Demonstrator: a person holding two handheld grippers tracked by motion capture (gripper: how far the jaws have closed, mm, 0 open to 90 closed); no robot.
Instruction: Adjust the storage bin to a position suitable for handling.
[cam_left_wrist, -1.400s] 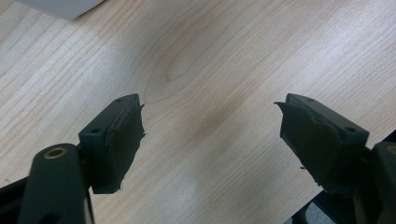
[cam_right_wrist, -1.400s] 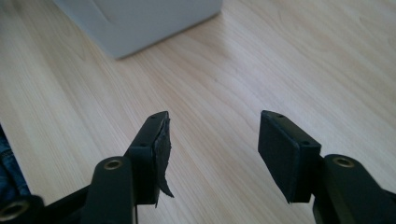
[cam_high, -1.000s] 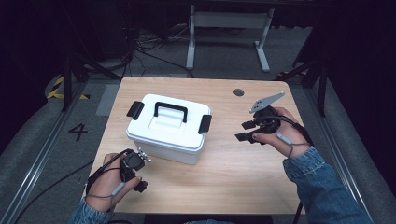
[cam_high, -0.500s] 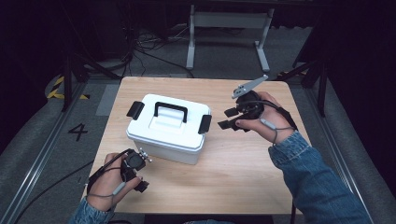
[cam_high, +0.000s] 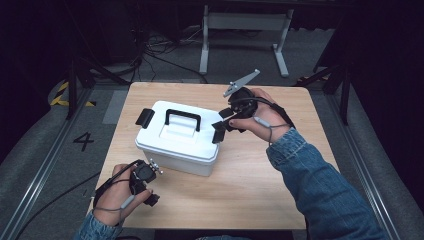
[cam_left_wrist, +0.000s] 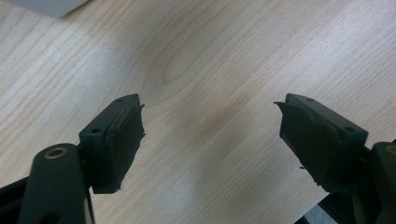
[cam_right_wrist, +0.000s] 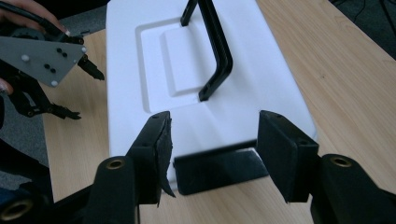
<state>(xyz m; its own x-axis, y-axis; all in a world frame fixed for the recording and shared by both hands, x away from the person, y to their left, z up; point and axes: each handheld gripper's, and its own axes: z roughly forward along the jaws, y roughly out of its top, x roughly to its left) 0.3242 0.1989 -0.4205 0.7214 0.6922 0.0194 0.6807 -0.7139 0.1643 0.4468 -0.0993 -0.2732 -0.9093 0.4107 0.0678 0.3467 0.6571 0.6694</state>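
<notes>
1. A light wooden table with visible grain is seen at centre, lit brightly from above.
2. The surroundings are dark; no walls can be made out.
3. Grey floor is seen around the table, with a metal rail running along the left side.
4. A painted numeral "4" is noted on the floor left of the table.
5. Yellow-black hazard tape is seen further back on the left.
6. A grey metal stand is placed beyond the table's far edge.
7. Black cables are strewn on the floor behind the table.
</notes>
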